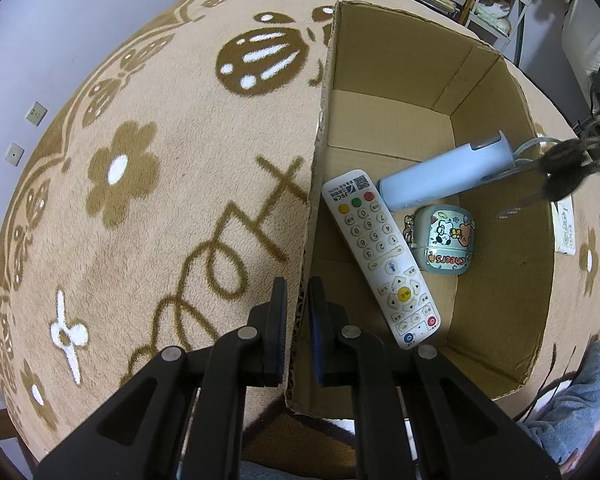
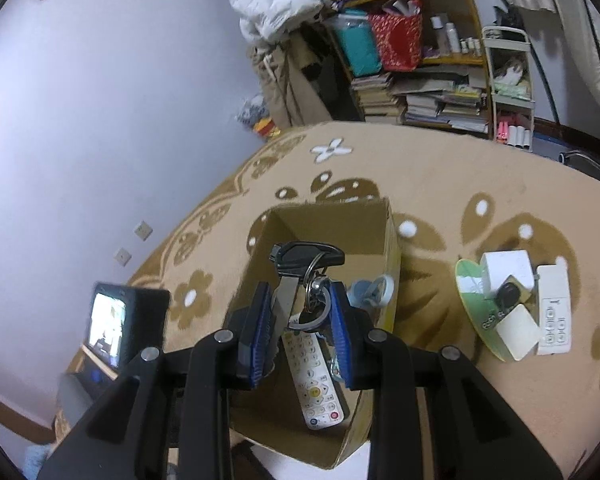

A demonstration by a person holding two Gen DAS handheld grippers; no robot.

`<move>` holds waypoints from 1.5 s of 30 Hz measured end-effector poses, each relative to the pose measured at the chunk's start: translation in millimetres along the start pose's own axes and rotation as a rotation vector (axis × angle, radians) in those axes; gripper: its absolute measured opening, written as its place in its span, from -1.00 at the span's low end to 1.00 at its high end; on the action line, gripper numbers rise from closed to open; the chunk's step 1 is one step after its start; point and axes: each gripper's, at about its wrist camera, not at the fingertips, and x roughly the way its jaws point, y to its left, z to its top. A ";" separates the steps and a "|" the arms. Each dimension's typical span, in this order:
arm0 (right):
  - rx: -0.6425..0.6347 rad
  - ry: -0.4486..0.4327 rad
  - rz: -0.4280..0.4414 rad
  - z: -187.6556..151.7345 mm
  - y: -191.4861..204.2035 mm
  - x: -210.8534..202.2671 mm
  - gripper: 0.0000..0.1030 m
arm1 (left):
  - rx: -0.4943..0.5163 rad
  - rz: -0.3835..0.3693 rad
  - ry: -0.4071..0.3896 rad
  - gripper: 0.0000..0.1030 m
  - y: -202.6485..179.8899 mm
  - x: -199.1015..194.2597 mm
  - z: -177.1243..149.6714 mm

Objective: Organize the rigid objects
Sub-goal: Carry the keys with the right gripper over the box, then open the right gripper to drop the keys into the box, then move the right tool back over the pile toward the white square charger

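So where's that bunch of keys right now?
The black-headed bunch of keys is clamped in the right tool, above the open cardboard box and its white remote control.

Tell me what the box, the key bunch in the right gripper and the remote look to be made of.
Box: corrugated cardboard, matte brown; fluting shows along its cut edge. Key bunch: shiny metal blade and rings with a black head, likely plastic. Remote: smooth white casing, probably plastic, with buttons, perhaps rubber.
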 end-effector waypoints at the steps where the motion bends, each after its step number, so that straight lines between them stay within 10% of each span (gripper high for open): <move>1: 0.000 0.007 -0.002 -1.7 -0.8 3.7 -0.40 | 0.000 0.000 0.000 -0.80 -0.1 -0.1 0.0; 28: -0.080 0.037 -0.101 -14.1 -0.9 34.1 -0.37 | 0.000 -0.002 0.003 -0.77 1.8 0.6 -2.2; 40: -0.097 -0.047 -0.164 -4.6 0.8 14.6 0.93 | 0.001 -0.001 0.003 -0.76 1.8 0.7 -1.8; 45: -0.126 -0.040 -0.210 -2.4 -3.1 14.1 1.00 | 0.000 -0.001 0.003 -0.76 1.7 0.8 -1.8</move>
